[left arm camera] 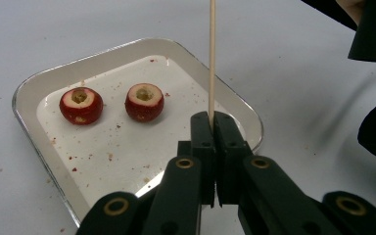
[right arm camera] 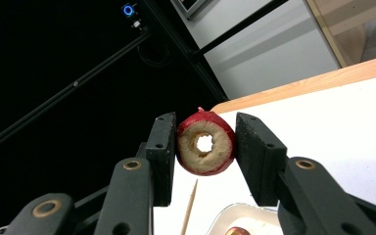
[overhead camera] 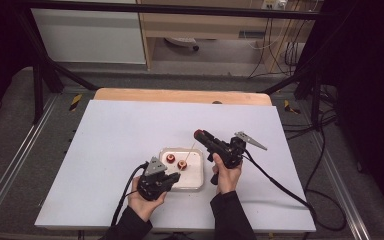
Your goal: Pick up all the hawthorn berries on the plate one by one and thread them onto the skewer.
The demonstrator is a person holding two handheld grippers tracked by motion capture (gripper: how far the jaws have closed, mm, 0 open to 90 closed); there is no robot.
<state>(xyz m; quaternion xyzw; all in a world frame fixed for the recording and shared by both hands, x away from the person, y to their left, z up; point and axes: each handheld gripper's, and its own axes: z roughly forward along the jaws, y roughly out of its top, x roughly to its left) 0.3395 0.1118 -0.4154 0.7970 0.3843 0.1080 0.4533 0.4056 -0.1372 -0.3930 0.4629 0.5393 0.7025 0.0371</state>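
Observation:
My left gripper (left arm camera: 213,120) is shut on the lower end of a thin wooden skewer (left arm camera: 212,58), which stands up over the right side of a white tray (left arm camera: 29,93). Two red cored fruits (left arm camera: 81,105) (left arm camera: 144,102) sit in the tray, cut sides up. My right gripper (right arm camera: 205,147) is shut on a third red cored fruit (right arm camera: 206,142), its hole facing the camera, above the skewer's tip (right arm camera: 189,208). In the high view the left gripper (overhead camera: 176,176) is at the tray's (overhead camera: 195,182) near left side. The right gripper (overhead camera: 201,135) holds its fruit (overhead camera: 198,134) beyond the tray.
The tray lies near the middle of a white table top (overhead camera: 110,135) with a wooden strip (overhead camera: 180,95) along its far edge. Red crumbs dot the tray. Black frame bars and cables surround the table, and a cable trails from each gripper.

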